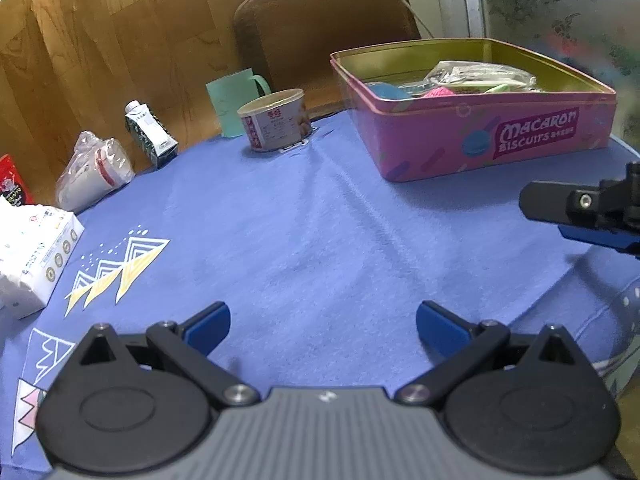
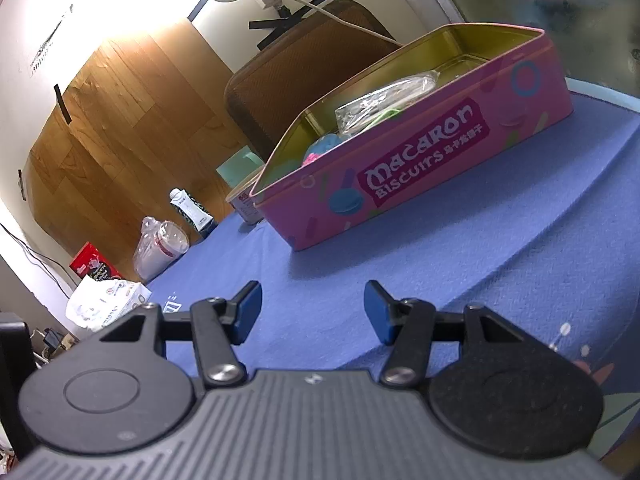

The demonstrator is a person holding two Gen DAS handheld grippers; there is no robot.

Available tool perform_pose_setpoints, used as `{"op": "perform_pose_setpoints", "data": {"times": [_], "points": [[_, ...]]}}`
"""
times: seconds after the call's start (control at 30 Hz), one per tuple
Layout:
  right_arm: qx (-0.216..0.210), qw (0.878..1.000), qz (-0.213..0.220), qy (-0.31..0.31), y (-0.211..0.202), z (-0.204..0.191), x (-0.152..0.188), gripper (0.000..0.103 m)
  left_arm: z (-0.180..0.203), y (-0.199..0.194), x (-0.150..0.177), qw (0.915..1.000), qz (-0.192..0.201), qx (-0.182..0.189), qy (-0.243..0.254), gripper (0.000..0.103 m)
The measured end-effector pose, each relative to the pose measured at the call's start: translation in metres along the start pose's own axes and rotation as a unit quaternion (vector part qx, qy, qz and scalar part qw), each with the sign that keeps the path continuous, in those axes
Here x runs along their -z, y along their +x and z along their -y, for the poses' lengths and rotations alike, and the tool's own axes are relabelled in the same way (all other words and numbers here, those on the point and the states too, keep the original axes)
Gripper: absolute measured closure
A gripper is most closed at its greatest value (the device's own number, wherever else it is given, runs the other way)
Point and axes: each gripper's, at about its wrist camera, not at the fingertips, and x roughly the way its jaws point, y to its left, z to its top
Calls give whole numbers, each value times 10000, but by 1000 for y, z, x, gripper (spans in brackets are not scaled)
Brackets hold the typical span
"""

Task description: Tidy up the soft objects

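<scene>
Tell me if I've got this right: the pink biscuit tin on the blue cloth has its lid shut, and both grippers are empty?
Not quite. The pink biscuit tin is open, with no lid on it; the left wrist view shows soft items inside. The left gripper and right gripper are indeed empty over the blue cloth.

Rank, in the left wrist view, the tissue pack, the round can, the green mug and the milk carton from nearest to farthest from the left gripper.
From the left gripper, open over the blue cloth:
1. Tissue pack, at the left edge, nearest.
2. Milk carton, far left by the wooden wall.
3. Round can, farther back, centre.
4. Green mug, just behind the can.
Carton and can are nearly too close to call.
</scene>
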Motion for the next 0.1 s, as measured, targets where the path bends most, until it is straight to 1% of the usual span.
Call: {"op": "perform_pose_setpoints", "data": {"times": [0.1], "points": [[30,10000,22,-20,0,-1,0,44,1,-2,-1,9999,61,76,35,0]]}}
